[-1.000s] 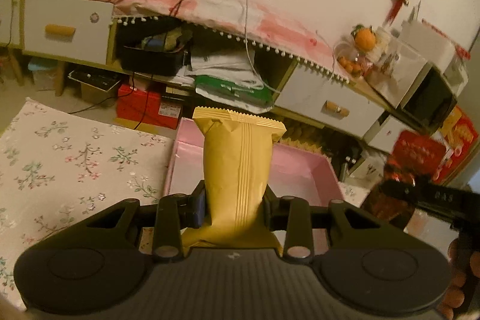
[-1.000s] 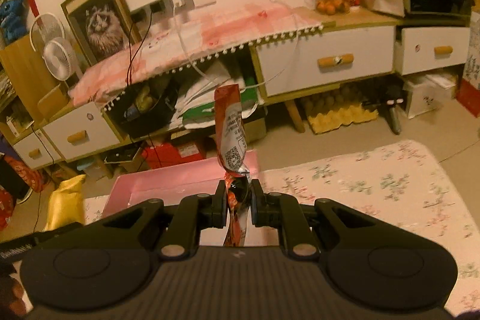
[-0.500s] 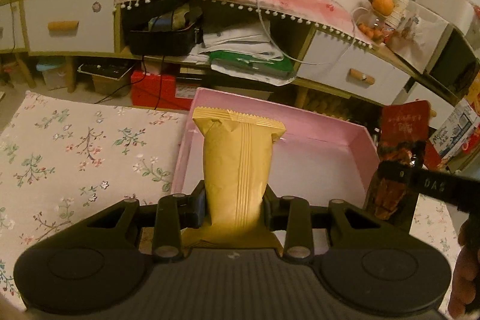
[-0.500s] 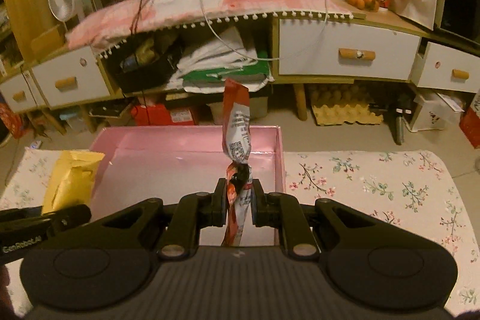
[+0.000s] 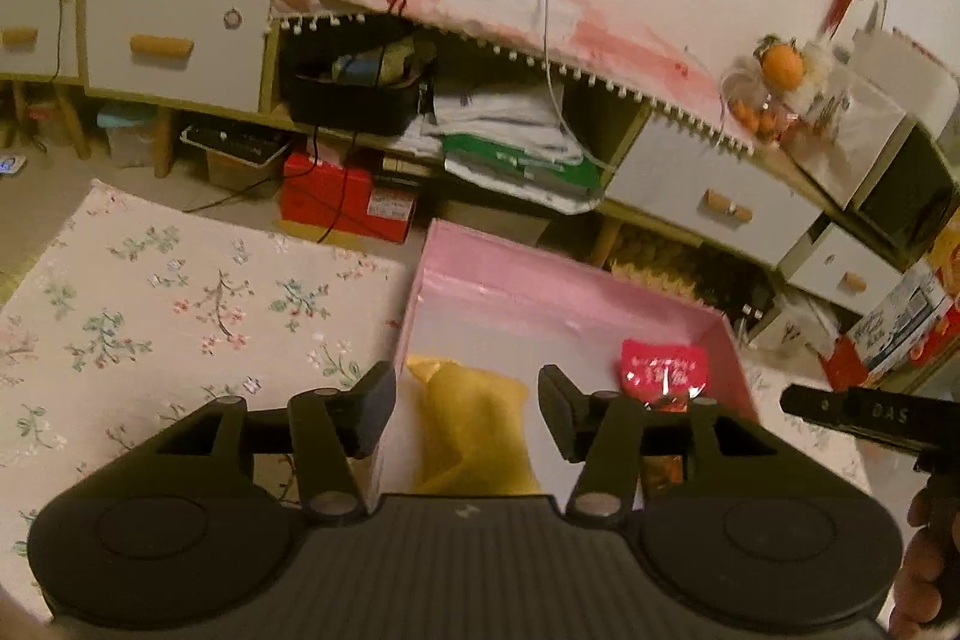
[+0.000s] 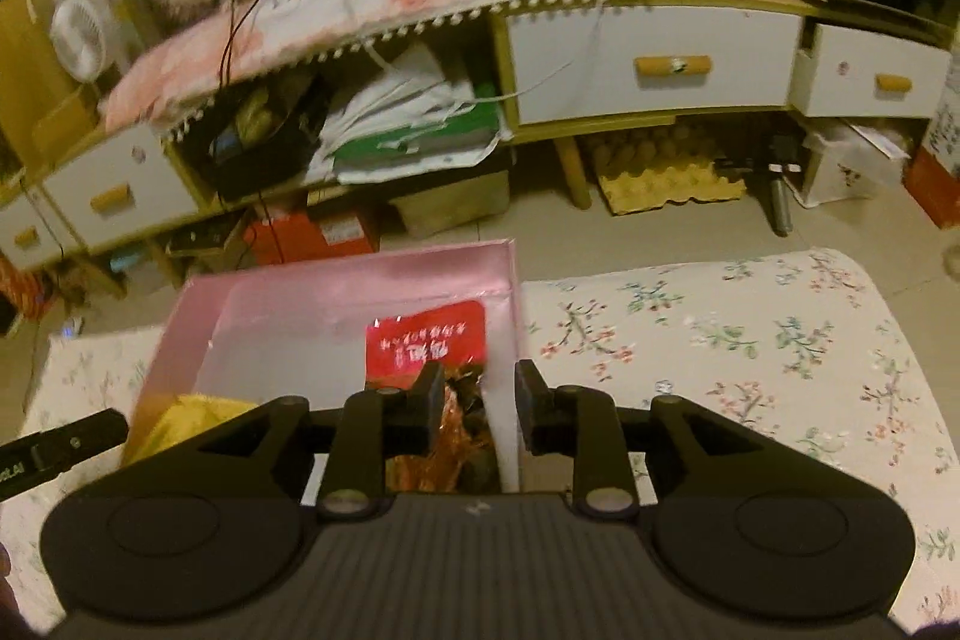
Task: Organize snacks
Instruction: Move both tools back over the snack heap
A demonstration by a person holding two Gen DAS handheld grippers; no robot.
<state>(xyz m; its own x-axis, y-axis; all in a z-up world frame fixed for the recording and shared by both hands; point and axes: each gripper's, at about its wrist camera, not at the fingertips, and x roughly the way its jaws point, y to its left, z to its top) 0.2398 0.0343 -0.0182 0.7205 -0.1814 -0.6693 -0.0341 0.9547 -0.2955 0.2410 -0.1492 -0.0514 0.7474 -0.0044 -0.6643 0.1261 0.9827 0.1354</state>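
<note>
A pink box (image 5: 540, 280) (image 6: 360, 274) stands on the flowered cloth, and both snacks lie inside it. The yellow packet (image 5: 474, 430) (image 6: 180, 418) rests at the box's left side. My left gripper (image 5: 467, 409) hovers over it, jaws opening, pads clear of the packet. The red packet (image 5: 663, 370) (image 6: 426, 340) lies at the box's right side. My right gripper (image 6: 477, 394) hangs above its lower end, jaws opening, with no pad pressing on it. Each gripper's tip shows at the edge of the other's view.
A flowered cloth (image 5: 168, 304) (image 6: 750, 340) covers the surface on both sides of the box. Behind stands a low cabinet (image 6: 654, 58) with white drawers, cluttered shelves, cables and a red carton (image 5: 342, 202). A person's fingers (image 5: 924, 574) hold the right gripper.
Both grippers have opened and let their packets go. The yellow packet and the red packet, held upright before, now lie in the pink box.
</note>
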